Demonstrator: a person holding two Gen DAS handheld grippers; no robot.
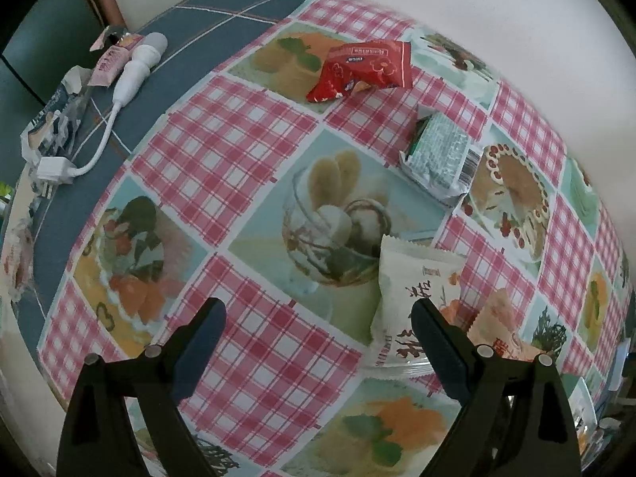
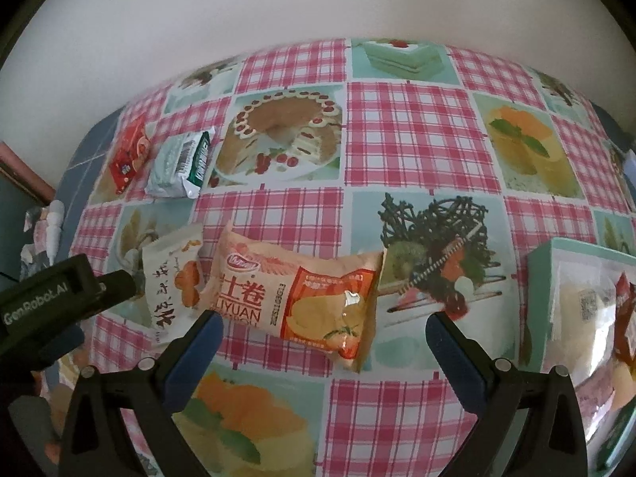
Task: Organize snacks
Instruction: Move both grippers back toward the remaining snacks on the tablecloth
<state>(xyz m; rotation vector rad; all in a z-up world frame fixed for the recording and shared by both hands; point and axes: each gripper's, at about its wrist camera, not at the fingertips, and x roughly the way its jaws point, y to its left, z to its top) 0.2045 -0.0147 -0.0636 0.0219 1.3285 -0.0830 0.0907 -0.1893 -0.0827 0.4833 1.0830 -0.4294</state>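
Orange snack packet lies crosswise just ahead of my right gripper (image 2: 324, 324).

On the checked tablecloth (image 2: 413, 127), the orange packet (image 2: 298, 294) runs left to right mid-frame; my right jaws gape, empty. My left gripper (image 1: 318, 310), also released, faces the white packet (image 1: 409, 294) at lower right.

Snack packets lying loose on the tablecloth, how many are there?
4: red packet and green-white packet far left, white packet and orange packet nearer. The box at right holds more, partly hidden.
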